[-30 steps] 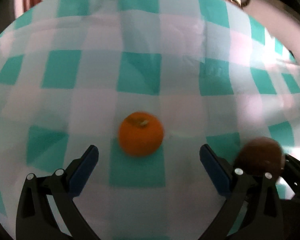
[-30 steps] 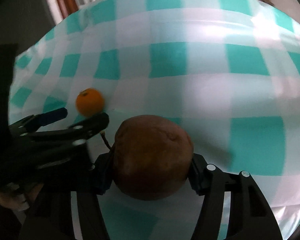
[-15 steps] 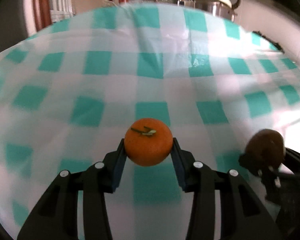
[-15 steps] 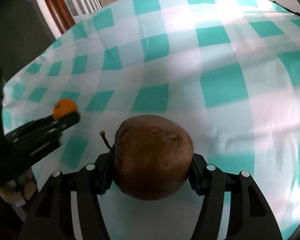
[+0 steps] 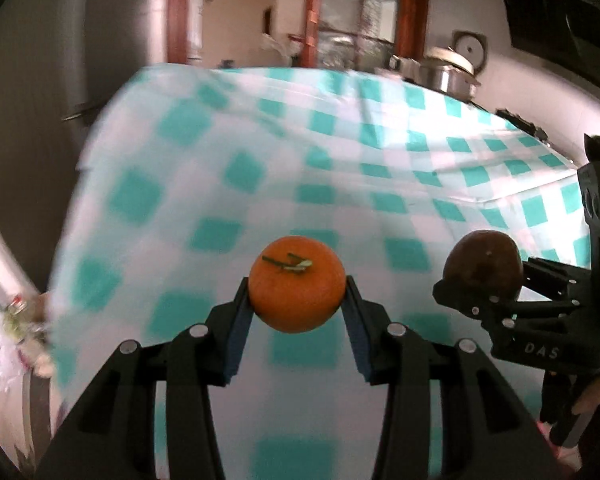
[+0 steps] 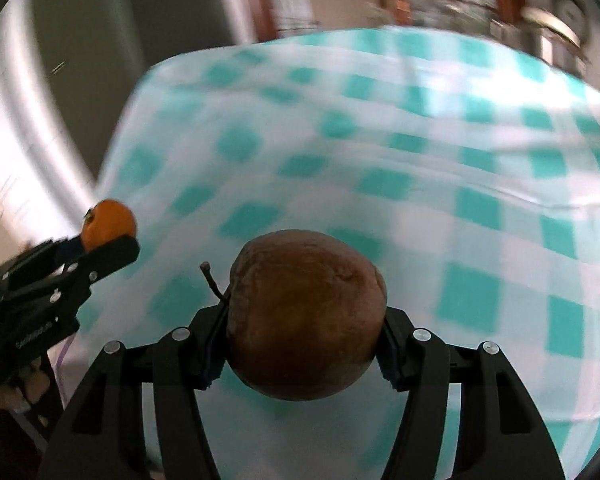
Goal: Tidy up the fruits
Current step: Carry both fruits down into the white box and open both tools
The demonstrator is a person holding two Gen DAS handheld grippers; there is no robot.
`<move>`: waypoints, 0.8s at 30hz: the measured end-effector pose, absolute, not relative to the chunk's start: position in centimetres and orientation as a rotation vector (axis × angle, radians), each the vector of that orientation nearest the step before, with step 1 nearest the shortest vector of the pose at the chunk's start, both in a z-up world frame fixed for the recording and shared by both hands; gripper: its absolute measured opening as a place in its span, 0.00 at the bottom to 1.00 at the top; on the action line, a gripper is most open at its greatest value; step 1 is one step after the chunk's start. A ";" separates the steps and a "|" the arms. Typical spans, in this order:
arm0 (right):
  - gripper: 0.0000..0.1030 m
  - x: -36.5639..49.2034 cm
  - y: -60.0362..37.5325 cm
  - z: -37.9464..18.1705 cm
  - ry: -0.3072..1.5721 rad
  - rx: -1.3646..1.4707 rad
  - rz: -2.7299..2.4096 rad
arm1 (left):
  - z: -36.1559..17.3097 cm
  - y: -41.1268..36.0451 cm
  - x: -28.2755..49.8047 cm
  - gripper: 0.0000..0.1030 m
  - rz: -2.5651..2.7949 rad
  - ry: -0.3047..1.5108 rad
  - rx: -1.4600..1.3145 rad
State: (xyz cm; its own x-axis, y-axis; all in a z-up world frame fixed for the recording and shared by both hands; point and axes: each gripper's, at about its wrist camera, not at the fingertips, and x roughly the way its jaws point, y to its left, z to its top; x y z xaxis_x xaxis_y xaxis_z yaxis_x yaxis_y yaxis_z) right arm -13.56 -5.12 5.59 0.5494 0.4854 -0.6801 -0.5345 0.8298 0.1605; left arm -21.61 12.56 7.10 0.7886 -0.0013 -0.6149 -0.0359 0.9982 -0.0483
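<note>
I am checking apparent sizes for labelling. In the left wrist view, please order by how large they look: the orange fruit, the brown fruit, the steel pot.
1. Orange fruit, in the left claw.
2. Brown fruit, in the right claw.
3. Steel pot.
The pot stands far behind the table, so real sizes are unsure; the orange is also nearest.

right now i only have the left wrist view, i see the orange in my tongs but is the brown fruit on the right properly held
Observer: Yes. The right wrist view shows the brown fruit clamped on both sides in the right tongs.
Operator: does it have a stem, i cant see one
Observer: It does: a thin stem sticks up on its left side, next to the left pad.
Operator: anything in its path ahead
Observer: From that view, only bare checked tablecloth lies ahead. The left tongs holding the orange sit off to the left, apart from the brown fruit.
</note>
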 end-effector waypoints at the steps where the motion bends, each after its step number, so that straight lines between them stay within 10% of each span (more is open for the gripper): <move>1: 0.57 -14.8 -3.9 5.7 0.777 -0.091 0.634 | 7.1 14.1 -23.8 0.43 0.043 0.656 -0.065; 24: 0.58 -29.5 22.1 -15.2 1.146 -0.944 1.086 | -14.5 31.6 -37.4 0.43 0.452 1.228 -0.292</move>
